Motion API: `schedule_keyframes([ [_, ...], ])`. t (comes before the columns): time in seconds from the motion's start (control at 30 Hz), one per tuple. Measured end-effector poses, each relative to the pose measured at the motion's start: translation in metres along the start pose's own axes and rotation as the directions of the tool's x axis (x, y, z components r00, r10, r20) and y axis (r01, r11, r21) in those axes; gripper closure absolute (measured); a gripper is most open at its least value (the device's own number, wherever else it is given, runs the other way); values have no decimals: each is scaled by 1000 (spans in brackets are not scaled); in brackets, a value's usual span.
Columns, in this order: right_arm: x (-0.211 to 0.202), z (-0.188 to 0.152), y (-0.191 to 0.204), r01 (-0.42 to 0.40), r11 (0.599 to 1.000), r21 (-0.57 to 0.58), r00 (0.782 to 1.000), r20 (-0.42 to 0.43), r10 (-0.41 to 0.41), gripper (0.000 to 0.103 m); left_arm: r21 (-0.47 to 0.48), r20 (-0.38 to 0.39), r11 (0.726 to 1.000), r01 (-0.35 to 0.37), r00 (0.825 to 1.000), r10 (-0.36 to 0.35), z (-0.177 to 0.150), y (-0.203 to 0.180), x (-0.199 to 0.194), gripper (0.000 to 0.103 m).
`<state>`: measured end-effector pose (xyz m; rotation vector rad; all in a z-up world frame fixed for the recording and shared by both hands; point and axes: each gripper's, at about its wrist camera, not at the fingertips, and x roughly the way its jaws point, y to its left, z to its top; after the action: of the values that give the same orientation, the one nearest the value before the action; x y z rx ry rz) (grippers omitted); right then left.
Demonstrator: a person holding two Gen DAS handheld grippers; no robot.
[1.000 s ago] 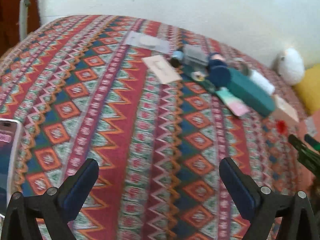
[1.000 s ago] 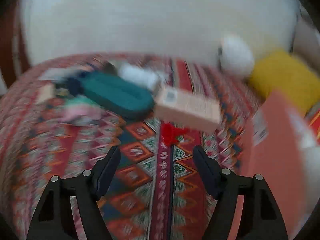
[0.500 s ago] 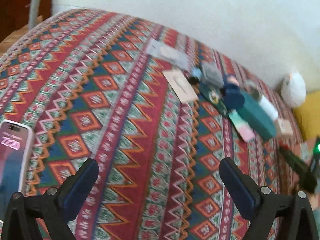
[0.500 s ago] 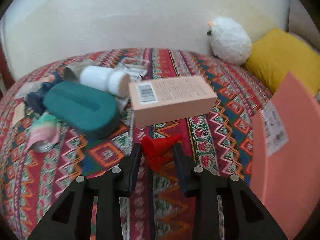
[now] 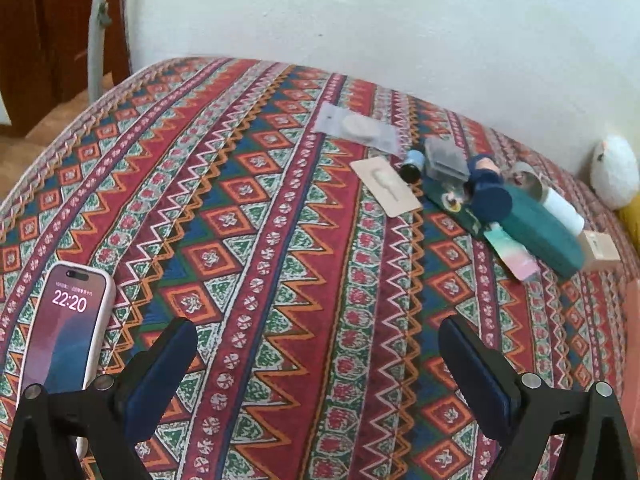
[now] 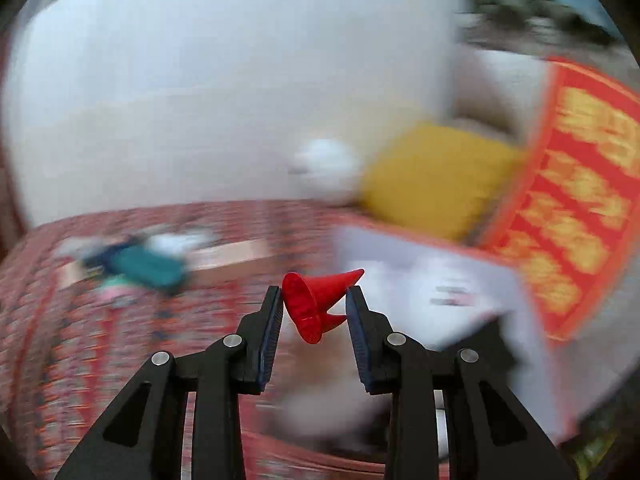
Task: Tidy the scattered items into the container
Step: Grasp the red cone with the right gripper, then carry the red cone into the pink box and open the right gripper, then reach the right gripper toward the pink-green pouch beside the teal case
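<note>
My right gripper (image 6: 314, 296) is shut on a small red cone (image 6: 316, 304) and holds it in the air before a pale-lined box (image 6: 424, 300); this view is blurred by motion. Behind on the patterned bedspread lie a teal case (image 6: 148, 268) and a beige carton (image 6: 228, 260). In the left wrist view my left gripper (image 5: 316, 332) hovers open over the bedspread, holding nothing. Far right there lies the pile: the teal case (image 5: 540, 228), a white bottle (image 5: 564, 210), the beige carton (image 5: 600, 246), a navy item (image 5: 488, 192), a pastel tube (image 5: 512, 252) and a tan card (image 5: 386, 188).
A lit phone (image 5: 66, 328) lies by my left finger. A clear bag (image 5: 356, 128) rests near the wall. A white plush (image 5: 614, 170) and a yellow cushion (image 6: 436, 176) sit at the far right. A red cloth with gold characters (image 6: 580, 200) hangs beside the box.
My right gripper shut on the red cone, lifted it off the bedspread and swung right toward the box. The left gripper stayed open and drew back a little.
</note>
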<state>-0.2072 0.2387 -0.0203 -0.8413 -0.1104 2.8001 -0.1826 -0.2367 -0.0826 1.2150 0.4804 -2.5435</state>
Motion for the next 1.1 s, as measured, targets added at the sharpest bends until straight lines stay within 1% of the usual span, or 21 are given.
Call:
schedule_keyframes([
  [0.03,2,-3,-18,62,998,18,998,-17,-62,68,13,2,1000,-4,1000,4,-1,-3,-1,3],
  [0.1,8,-9,-46,136,990,39,989,-69,-133,66,33,4,999,-10,1000,10,-2,-9,-1,3],
  [0.13,11,-13,-56,146,989,40,985,-101,-141,52,44,3,999,-13,1000,13,-3,-12,-1,3],
  [0.17,13,-17,-64,150,988,42,982,-123,-144,42,54,2,998,-15,1000,15,-4,-14,0,3],
  [0.2,11,-19,-68,141,989,47,984,-118,-135,24,62,2,998,-17,1000,17,-6,-16,0,3],
  [0.23,4,-19,-71,135,989,53,987,-92,-130,14,68,1,998,-17,1000,17,-7,-18,0,3],
  [0.3,-7,-16,-69,150,987,55,988,-39,-148,11,79,2,997,-22,1000,22,-9,-21,0,3],
  [0.4,-19,-6,-50,118,992,30,993,24,-119,10,90,-7,996,-26,1000,27,-10,-24,3,3],
  [0.43,-22,-3,-39,89,996,14,995,42,-90,10,90,-11,996,-27,1000,28,-10,-25,4,3],
  [0.5,-25,2,-5,-28,999,-32,997,73,30,8,90,-17,996,-27,999,28,-10,-25,6,3],
  [0.53,-21,1,19,-117,991,-58,991,55,120,8,87,-21,996,-26,999,28,-9,-25,6,3],
  [0.57,-18,1,42,-206,975,-81,977,36,209,8,84,-24,996,-25,999,27,-9,-24,7,3],
  [0.63,-7,-2,89,-371,922,-115,928,-16,371,8,78,-31,997,-24,999,26,-8,-23,8,3],
  [0.7,19,-12,137,-493,863,-110,870,-100,484,8,72,-38,997,-22,999,25,-7,-21,9,3],
  [0.73,37,-18,163,-528,842,-116,848,-139,512,9,68,-40,997,-22,999,25,-6,-20,9,3],
  [0.83,93,-38,235,-569,803,-176,817,-232,528,10,58,-31,998,-27,999,29,-1,-15,6,3],
  [0.87,111,-44,253,-566,801,-195,817,-263,514,10,60,-25,998,-29,999,30,1,-14,4,3],
  [0.97,160,-58,303,-551,795,-254,815,-367,448,16,56,-1,997,-44,999,44,7,-6,-1,3],
  [1.0,171,-60,317,-547,786,-288,819,-378,432,16,52,7,997,-50,999,50,9,-3,-3,3],
  [1.03,179,-59,329,-537,780,-322,831,-362,422,14,48,16,997,-56,998,55,11,0,-4,3],
  [1.1,191,-47,344,-499,790,-356,860,-317,400,13,30,14,998,-51,999,51,15,7,-3,3],
])
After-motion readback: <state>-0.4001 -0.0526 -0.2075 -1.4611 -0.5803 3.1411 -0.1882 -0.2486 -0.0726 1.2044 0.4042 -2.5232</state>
